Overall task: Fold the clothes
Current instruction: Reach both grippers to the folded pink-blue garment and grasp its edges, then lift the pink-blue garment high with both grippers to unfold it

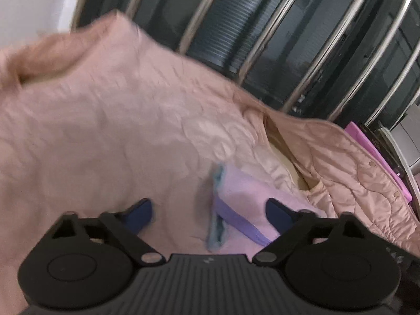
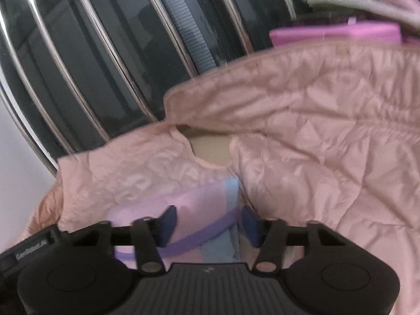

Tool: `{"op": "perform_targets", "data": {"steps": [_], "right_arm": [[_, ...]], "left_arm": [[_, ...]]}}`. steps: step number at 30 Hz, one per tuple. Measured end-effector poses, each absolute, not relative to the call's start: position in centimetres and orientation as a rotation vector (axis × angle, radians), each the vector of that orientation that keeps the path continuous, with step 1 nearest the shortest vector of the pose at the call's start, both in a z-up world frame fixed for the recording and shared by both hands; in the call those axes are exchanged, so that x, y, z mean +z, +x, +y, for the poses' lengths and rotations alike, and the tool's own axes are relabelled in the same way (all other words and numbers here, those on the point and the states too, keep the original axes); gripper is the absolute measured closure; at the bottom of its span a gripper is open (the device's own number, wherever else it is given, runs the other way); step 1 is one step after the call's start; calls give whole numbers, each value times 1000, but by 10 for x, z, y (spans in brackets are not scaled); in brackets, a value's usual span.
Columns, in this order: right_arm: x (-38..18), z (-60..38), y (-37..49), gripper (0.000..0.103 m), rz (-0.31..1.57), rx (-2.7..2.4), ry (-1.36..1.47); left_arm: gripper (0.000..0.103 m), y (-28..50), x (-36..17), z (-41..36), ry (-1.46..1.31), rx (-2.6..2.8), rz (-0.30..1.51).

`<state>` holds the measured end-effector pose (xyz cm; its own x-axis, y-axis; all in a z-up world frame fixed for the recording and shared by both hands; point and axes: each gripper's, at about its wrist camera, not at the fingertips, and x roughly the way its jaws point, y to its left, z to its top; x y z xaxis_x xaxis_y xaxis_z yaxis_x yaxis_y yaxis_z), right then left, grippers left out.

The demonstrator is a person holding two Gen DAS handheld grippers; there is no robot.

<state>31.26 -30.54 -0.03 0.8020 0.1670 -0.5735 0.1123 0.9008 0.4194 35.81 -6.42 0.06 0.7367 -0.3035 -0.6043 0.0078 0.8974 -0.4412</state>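
A pink quilted jacket (image 1: 110,120) lies spread under both grippers; it also fills the right wrist view (image 2: 315,120). A folded lilac cloth with a purple stripe and light-blue edge (image 1: 244,199) lies on it, also shown in the right wrist view (image 2: 199,210). My left gripper (image 1: 210,214) is open, its blue pads apart just above the jacket and the lilac cloth. My right gripper (image 2: 210,223) is open over the lilac cloth, holding nothing. A gap in the jacket shows a beige surface (image 2: 210,148).
A dark wall with shiny metal bars (image 1: 288,39) stands behind the jacket, also in the right wrist view (image 2: 105,65). Magenta books or folders (image 1: 378,152) stand at the far right; a magenta item (image 2: 336,35) lies beyond the jacket.
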Motion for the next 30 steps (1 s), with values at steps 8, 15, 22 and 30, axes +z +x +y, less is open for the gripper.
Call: {"op": "perform_targets", "data": {"steps": [8, 15, 22, 30], "right_arm": [[28, -289, 307, 99, 581, 164, 398], [80, -289, 275, 100, 415, 367, 501], [121, -294, 241, 100, 234, 595, 605], [150, -273, 215, 100, 152, 654, 570]], "left_arm": [[100, 350, 18, -66, -444, -283, 643], [100, 317, 84, -42, -571, -410, 445], [100, 267, 149, -9, -633, -457, 197], [100, 239, 183, -17, -607, -538, 113]]}}
